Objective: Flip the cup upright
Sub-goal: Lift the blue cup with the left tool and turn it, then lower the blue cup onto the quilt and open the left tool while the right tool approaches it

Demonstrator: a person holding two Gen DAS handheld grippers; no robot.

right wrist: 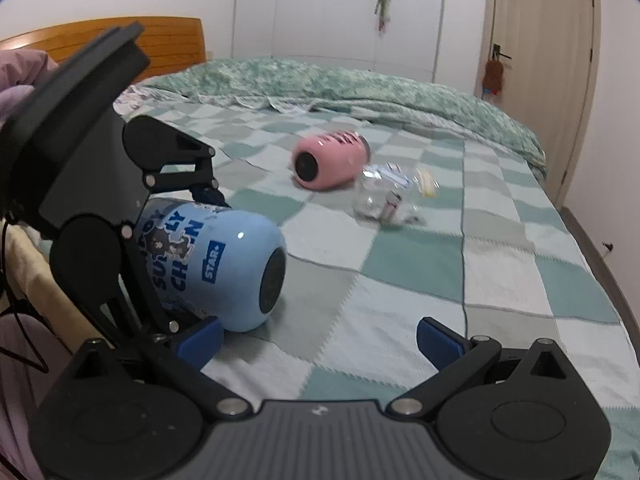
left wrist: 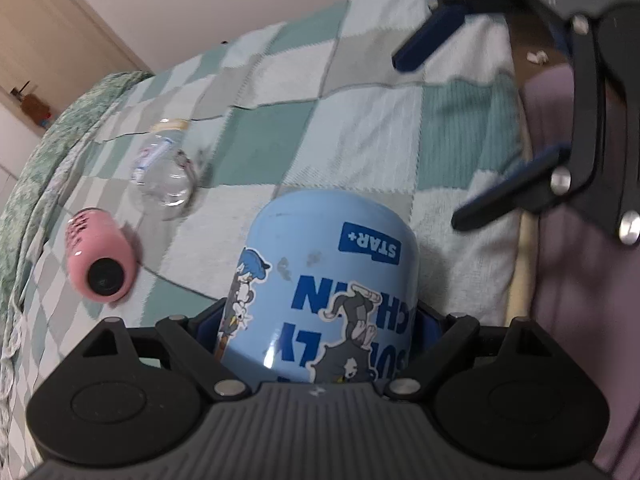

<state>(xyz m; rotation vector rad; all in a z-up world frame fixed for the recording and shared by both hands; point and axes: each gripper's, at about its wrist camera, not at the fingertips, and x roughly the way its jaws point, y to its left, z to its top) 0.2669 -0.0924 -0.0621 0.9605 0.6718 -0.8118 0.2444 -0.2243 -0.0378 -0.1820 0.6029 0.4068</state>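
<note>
Left gripper (left wrist: 320, 320) clamps blue cup (left wrist: 320, 280), lying sideways on checkered blanket (right wrist: 400, 280); right gripper (right wrist: 320, 338) spread, empty, beside cup; pink cup (right wrist: 328, 164) beyond.

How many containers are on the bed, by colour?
Blue cup: 1, on its side, held in the left gripper
Pink cup: 1, on its side
Clear plastic bottle: 1, lying down
Total: 3
</note>
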